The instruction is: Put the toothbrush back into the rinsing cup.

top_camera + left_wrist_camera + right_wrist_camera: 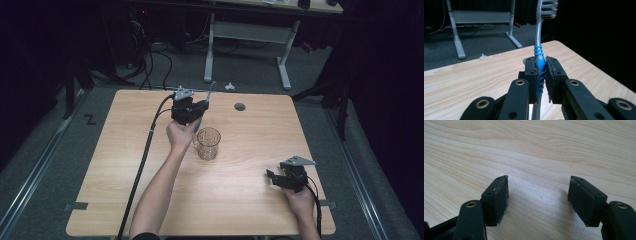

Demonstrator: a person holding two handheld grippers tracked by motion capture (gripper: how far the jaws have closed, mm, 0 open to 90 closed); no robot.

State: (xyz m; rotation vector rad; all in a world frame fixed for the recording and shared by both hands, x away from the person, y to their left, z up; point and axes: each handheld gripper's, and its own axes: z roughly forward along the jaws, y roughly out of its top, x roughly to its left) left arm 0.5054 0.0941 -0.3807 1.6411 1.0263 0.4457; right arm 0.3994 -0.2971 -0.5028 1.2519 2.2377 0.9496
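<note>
We find the left gripper (pixel 541 75) clamped on a toothbrush (pixel 539 53), pads pressing the blue ribbed handle, bristle head upright above the jaws. In the high view that gripper (pixel 204 106) stands above the table (pixel 125 200), at about 11 o'clock from a clear cup (pixel 208 143) near the table's middle. The brush (pixel 210 92) is apart from the cup. We note the right gripper (pixel 537 195) with jaws spread wide over bare wood, nothing between them; in the high view it (pixel 272 176) sits at about 4 o'clock from the cup.
</note>
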